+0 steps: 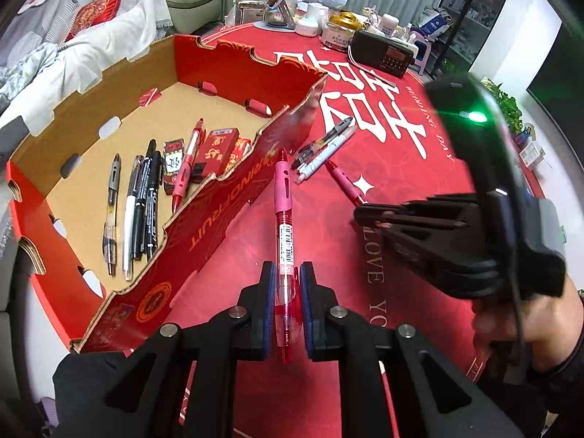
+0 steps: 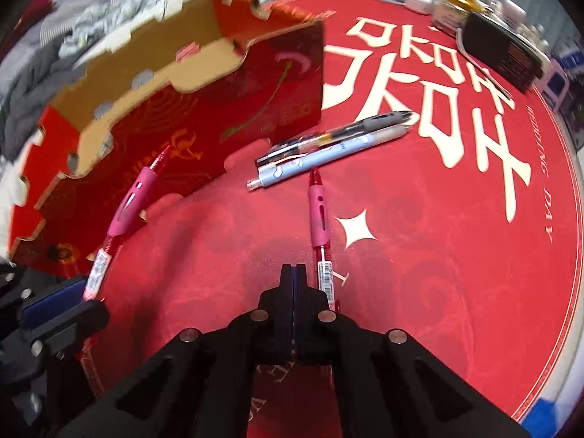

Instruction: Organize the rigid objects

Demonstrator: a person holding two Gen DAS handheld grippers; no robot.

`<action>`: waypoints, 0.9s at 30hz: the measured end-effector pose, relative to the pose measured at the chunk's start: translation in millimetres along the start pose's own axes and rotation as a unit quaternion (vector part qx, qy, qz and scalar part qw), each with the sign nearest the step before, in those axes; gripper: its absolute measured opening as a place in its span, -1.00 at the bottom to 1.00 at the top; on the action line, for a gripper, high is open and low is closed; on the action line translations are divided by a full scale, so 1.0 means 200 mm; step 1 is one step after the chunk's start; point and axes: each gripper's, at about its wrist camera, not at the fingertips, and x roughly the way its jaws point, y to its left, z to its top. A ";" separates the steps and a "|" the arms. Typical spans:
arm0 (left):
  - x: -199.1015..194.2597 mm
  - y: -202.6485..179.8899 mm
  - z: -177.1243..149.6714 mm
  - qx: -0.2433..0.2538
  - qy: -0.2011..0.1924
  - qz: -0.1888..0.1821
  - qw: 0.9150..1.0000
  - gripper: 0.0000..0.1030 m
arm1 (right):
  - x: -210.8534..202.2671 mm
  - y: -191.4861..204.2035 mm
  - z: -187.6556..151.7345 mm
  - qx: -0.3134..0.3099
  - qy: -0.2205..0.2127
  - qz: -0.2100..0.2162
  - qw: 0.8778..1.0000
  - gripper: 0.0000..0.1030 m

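While clamped near its rear end between the blue pads of the left tongs (image 1: 285,284), the red gel pen with pink grip (image 1: 283,215) points forward above the red worktop (image 1: 401,189), tip close to the near wall of the red cardboard box (image 1: 219,197). Right tongs (image 2: 294,273) pressed shut on nothing, low over the worktop, with a second red pen with pink grip (image 2: 318,219) lying just right of the tips, apparently not gripped. Beyond it, side by side and touching: a black-gripped clear pen (image 2: 335,137) and a pale blue pen (image 2: 328,153). Only from the left wrist view: the box's inside, holding a row of pens (image 1: 133,211), another red pen (image 1: 187,164) and small red packets (image 1: 219,149). Only from the right wrist view: the box's outer wall seen low, and the held pen from its side.
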 end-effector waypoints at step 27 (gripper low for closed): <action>0.03 0.00 0.02 0.002 0.001 -0.012 1.000 -0.73 | -0.02 -0.01 0.07 -0.041 -0.020 -0.035 0.998 -0.80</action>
